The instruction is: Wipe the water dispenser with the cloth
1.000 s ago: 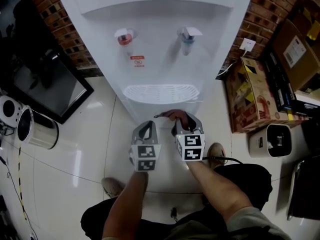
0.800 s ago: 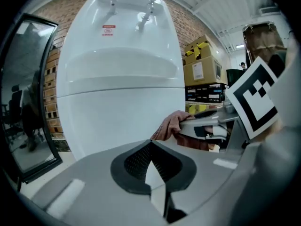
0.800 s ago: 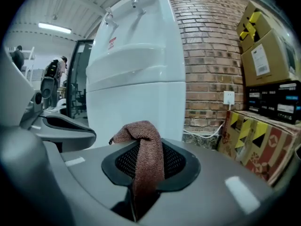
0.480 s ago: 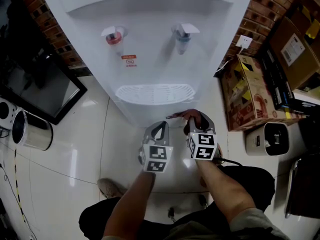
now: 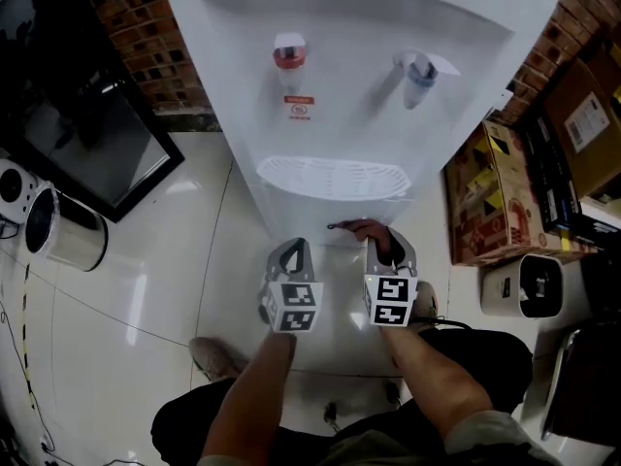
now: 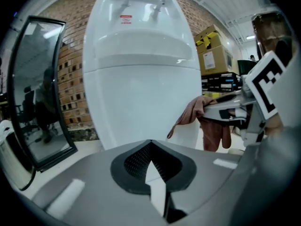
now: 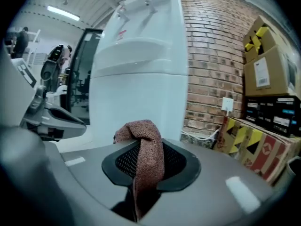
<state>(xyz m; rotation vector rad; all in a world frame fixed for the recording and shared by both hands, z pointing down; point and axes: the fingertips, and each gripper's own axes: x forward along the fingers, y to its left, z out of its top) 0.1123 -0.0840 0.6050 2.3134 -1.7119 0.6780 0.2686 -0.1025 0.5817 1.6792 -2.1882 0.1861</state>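
Right gripper (image 5: pixel 378 244): fingers are clamping the cloth (image 7: pixel 146 147) and have just been pinching in a touch tighter on it. The cloth is a reddish-brown terry rag, bunching over the fingertips and drooping between them. It is sitting low at the near front of the water dispenser (image 5: pixel 359 76), just under the drip tray (image 5: pixel 330 178) (contact with the panel not readable). Left gripper (image 5: pixel 294 250): fingers are resting together on nothing, hovering just left of the right one. The cloth is looking soft, light and limp, likely folding and dragging under pressure. It is probably best taken by a bunched fold, as here, leaving a loose pad ahead for pressing. The dispenser shell is reading as hard, smooth, glossy plastic. The red tap (image 5: pixel 288 54) and blue tap (image 5: pixel 419 69) are sticking out farther up and are likely snag points. The unit is standing on a shiny pale tiled floor (image 5: pixel 146 299) against a brick wall (image 5: pixel 146 47). A black-framed panel (image 5: pixel 87 153) is leaning at left and cardboard boxes (image 5: pixel 490 202) are crowding the right.
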